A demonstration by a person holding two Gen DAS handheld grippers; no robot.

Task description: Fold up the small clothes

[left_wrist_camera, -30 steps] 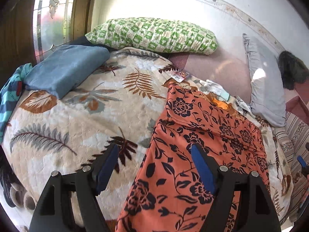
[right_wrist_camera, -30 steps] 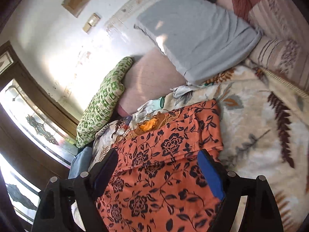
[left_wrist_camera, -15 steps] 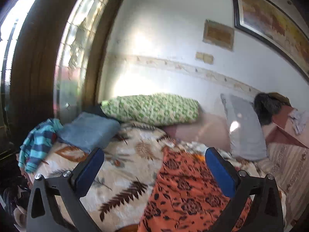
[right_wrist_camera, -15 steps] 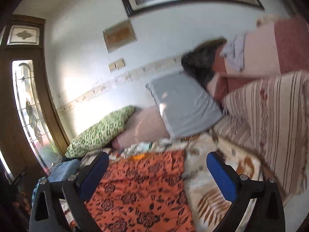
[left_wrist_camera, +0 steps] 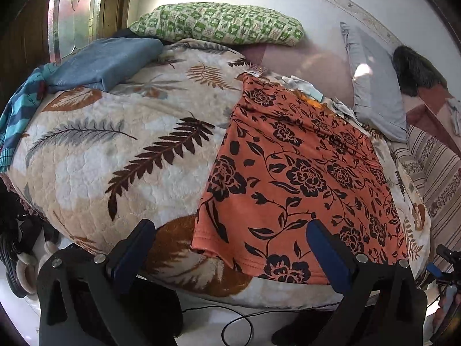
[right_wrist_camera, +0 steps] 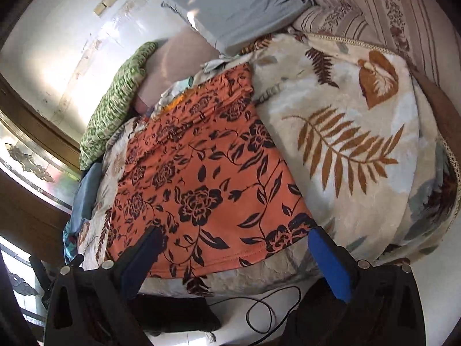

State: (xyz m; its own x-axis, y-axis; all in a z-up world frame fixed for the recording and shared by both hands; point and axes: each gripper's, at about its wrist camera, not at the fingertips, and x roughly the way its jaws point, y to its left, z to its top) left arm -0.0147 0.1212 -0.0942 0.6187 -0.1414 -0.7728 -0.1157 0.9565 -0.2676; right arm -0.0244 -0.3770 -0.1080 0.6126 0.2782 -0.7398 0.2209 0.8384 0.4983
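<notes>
Orange floral garment (left_wrist_camera: 294, 173) spread flat on the leaf-print blanket (left_wrist_camera: 115, 150), hem at the lower frame.
Left gripper (left_wrist_camera: 230, 239) and right gripper (right_wrist_camera: 236, 245) both gape wide, empty, above the hem corners; bare blanket flanks the garment's long edges, pillows beyond its far edge.

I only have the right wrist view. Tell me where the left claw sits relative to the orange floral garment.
Observer: The left claw is open. Its fingers frame the near left corner of the orange floral garment and grip nothing.
Operator: Report what lies left of the blue folded cloth.
Observer: A teal striped garment lies beside the blue folded cloth, at the left edge of the leaf-print blanket.
</notes>
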